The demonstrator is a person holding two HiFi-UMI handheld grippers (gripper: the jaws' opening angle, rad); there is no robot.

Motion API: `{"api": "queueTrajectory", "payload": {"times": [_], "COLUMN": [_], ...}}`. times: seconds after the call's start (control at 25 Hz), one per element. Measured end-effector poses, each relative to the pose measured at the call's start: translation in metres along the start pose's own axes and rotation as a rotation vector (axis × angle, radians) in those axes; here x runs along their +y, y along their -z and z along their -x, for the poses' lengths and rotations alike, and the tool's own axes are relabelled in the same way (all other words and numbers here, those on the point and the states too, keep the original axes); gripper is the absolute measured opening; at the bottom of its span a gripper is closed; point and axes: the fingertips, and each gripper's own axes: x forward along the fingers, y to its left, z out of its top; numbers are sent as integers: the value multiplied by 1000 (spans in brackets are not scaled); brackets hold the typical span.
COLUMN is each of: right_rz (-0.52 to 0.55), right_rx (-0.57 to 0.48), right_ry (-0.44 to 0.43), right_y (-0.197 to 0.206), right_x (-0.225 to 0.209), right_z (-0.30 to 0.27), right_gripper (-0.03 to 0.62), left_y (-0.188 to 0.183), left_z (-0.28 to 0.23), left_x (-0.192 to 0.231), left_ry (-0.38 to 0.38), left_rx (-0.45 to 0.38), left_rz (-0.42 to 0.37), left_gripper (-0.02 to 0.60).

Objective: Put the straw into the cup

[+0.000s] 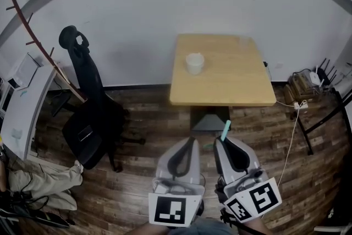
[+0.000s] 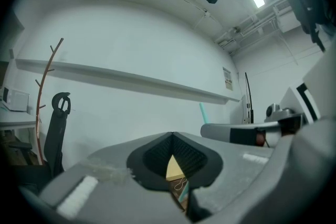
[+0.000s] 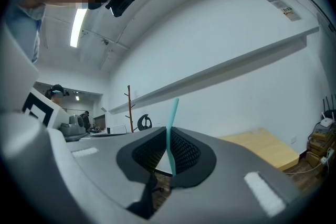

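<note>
Nearest, the left hand-held gripper has its jaws together on nothing. Beside it, the right hand-held gripper pinches the teal straw. Farther off, the white cup stands on the wooden surface.

The straw is thin and teal. It is pinched between the closed jaws of the right gripper, standing nearly upright with a slight bend where the pads grip it. Its upper end pokes out past the jaw tips and its lower end hangs just below the pads. It is off the tabletop, short of the near edge and above the wooden floor. The cup is small and white. It stands upright with its mouth open on the tabletop's left part, near the left edge and about midway back, well apart from the straw.
</note>
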Motion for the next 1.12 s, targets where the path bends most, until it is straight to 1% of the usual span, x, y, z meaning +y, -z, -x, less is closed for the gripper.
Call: {"api": "queueTrajectory", "payload": {"times": [0.16, 0.28, 0.44, 0.6, 0.76, 0.92, 1.12], "right_rz": [4, 12, 37, 73, 98, 108, 93], "right_rx": [6, 1, -29, -81, -107, -110, -71], "right_ry": [10, 14, 24, 31, 42, 61, 91], "right_y": [2, -1, -17, -40, -50, -48, -31], "right_x": [-10, -16, -17, -17, -21, -27, -40], "right_z": [-40, -69, -101, -127, -151, -170, -186], "right_gripper": [29, 29, 29, 29, 30, 29, 29], "left_y": [-1, -7, -25, -49, -61, -60, -41], "left_z": [-31, -55, -76, -95, -113, -131, -150], "left_x": [27, 45, 67, 84, 96, 110, 124], "left_ry": [16, 30, 59, 82, 109, 130, 139], "left_rx": [3, -13, -43, -92, -123, -116, -78], "left_rz": [19, 26, 29, 10, -1, 0, 29], "left_gripper": [17, 17, 17, 17, 17, 17, 17]}}
